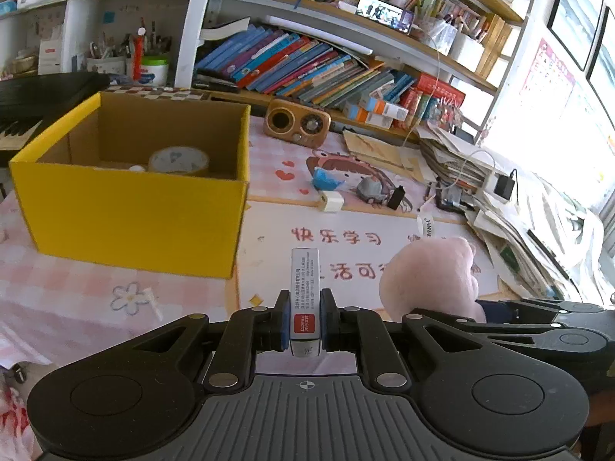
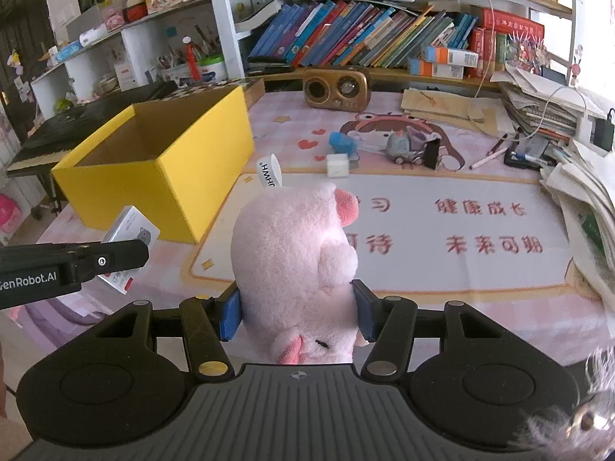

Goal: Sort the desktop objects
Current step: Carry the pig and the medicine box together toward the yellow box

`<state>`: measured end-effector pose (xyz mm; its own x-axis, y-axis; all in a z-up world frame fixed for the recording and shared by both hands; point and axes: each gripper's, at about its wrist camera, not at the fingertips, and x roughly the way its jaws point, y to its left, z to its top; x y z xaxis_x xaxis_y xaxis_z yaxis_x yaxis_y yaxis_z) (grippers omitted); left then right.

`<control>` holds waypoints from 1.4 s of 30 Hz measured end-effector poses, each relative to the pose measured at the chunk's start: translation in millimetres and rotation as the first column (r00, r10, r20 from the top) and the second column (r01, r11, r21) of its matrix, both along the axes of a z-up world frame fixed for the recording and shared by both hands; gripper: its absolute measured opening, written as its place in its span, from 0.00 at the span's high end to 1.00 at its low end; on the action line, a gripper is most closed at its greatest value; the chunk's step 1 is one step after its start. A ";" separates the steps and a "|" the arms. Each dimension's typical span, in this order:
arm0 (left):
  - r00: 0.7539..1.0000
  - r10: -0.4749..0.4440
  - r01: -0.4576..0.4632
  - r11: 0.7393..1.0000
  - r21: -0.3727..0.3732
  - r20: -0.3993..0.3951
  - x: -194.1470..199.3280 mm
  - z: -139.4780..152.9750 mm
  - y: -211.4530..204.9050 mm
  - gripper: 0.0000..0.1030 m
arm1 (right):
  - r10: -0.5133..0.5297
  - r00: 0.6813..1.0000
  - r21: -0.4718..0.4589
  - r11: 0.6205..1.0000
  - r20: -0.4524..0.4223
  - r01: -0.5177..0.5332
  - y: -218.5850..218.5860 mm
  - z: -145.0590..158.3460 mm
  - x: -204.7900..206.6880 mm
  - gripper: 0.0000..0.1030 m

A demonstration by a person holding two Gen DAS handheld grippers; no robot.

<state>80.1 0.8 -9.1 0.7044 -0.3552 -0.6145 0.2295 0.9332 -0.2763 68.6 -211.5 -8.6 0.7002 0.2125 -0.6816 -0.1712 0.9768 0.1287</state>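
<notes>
My left gripper [image 1: 304, 319] is shut on a slim white and grey box [image 1: 305, 288] with a red label, held edge-on above the desk mat. The same box [image 2: 130, 242] shows at the left of the right wrist view, clamped in the left gripper [image 2: 127, 255]. My right gripper [image 2: 298, 313] is shut on a pink plush pig [image 2: 296, 261], its white tag sticking up; the pig [image 1: 430, 276] also appears at right in the left wrist view. An open yellow cardboard box [image 1: 130, 207] stands ahead to the left, with a roll of tape [image 1: 178, 159] inside.
On the mat beyond lie a blue toy [image 2: 340, 142], a white cube [image 2: 337, 165], a small grey toy car [image 2: 399, 148] and a black clip [image 2: 432, 153]. A wooden radio [image 2: 336, 88] stands at the back. Paper stacks [image 2: 576, 176] crowd the right; a keyboard [image 2: 77, 123] lies left.
</notes>
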 end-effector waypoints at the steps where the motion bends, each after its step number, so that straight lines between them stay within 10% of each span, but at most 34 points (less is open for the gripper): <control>1: 1.000 -0.001 0.001 1.000 0.001 -0.001 -3.0 -0.4 3.7 0.87 | 0.000 1.000 0.002 1.000 -0.002 0.000 4.4 -0.8 -3.7 0.48; 42: 0.983 0.183 -0.183 0.983 -0.013 0.014 -61.5 -0.5 109.9 0.87 | 0.227 0.974 0.007 0.974 0.006 -0.227 117.0 -1.1 -29.7 0.48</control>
<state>18.6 110.7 -9.6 0.7673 -0.2267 -0.5999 0.0598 0.9567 -0.2850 38.9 -94.5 -9.7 0.6368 0.3712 -0.6758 -0.3886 0.9115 0.1345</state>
